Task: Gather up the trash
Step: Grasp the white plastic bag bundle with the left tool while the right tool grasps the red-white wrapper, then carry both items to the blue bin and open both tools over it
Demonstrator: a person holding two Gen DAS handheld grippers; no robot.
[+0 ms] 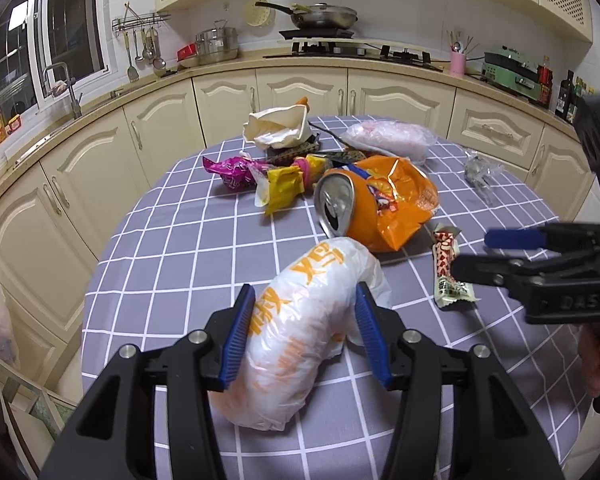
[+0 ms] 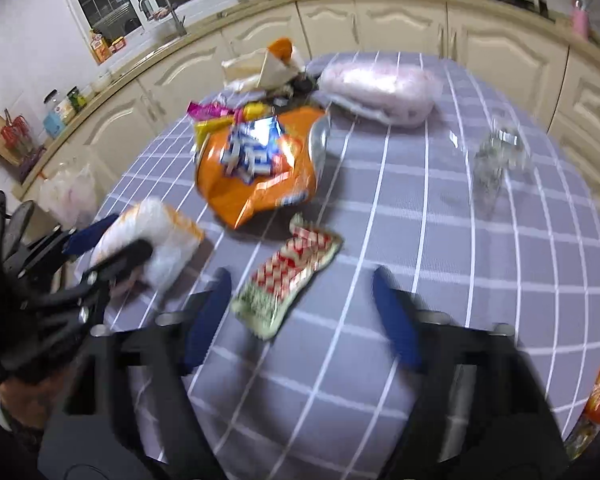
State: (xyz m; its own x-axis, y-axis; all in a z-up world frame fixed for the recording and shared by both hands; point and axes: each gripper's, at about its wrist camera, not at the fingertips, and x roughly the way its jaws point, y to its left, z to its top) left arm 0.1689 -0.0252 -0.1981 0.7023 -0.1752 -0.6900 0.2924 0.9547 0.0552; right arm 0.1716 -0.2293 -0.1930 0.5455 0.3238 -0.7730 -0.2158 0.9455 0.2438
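The left gripper (image 1: 304,336) clamps a white bag (image 1: 300,336) with unreadable orange lettering on the checked table (image 1: 172,248), while the right gripper (image 2: 300,316), blurred, gapes empty behind a red-white wrapper (image 2: 288,276).

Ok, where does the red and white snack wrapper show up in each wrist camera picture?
Left wrist: red and white snack wrapper lies right of centre on the tablecloth, beside the right gripper.
Right wrist: the wrapper lies at centre, just ahead of the open jaws.
Shared landmark: the orange snack bag, just beyond it.
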